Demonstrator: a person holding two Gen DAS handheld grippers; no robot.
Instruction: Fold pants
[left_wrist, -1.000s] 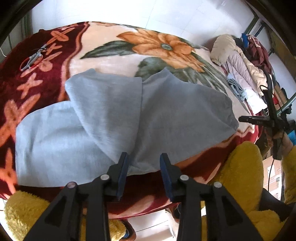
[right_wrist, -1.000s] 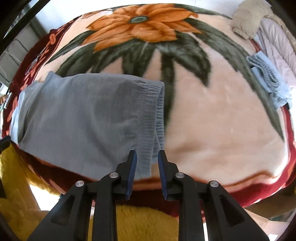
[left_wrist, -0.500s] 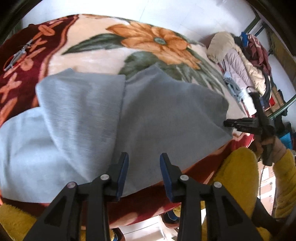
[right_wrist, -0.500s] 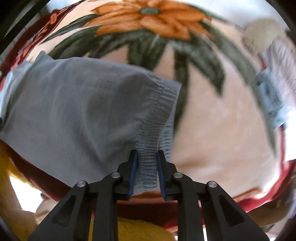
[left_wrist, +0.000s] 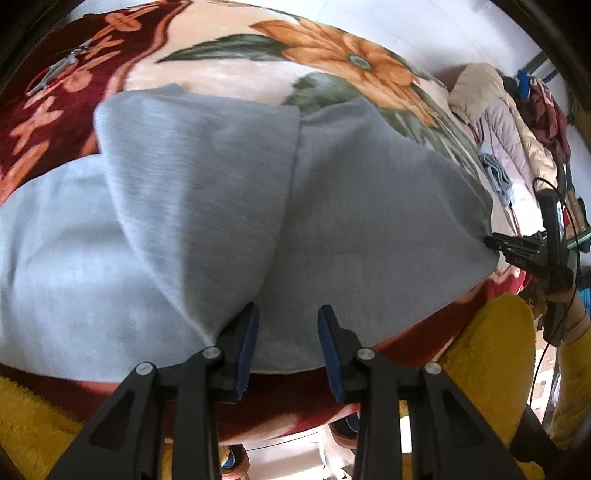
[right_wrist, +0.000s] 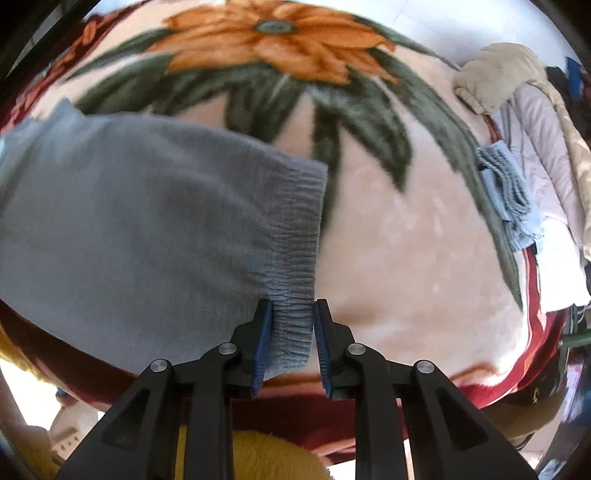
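Grey sweatpants (left_wrist: 229, 206) lie spread on a flowered blanket (left_wrist: 332, 59), one leg folded over the other. My left gripper (left_wrist: 288, 332) is open, its fingers straddling the pants' near edge by the crotch. In the right wrist view the ribbed waistband (right_wrist: 295, 251) of the pants (right_wrist: 129, 206) runs down between my right gripper's (right_wrist: 291, 332) blue pads. The jaws stand open around the waistband's near corner with a small gap each side. The right gripper also shows in the left wrist view (left_wrist: 517, 251) at the pants' right edge.
Scissors (left_wrist: 59, 70) lie on the blanket's far left. A pile of clothes (right_wrist: 528, 122) and a folded blue knit (right_wrist: 506, 192) sit at the right edge of the blanket (right_wrist: 406, 258). Yellow fleece sleeves (left_wrist: 487, 354) are near the front edge.
Both grippers have moved forward onto the pants. The right gripper's jaws now straddle the waistband corner; the left gripper's fingers reach over the near edge.
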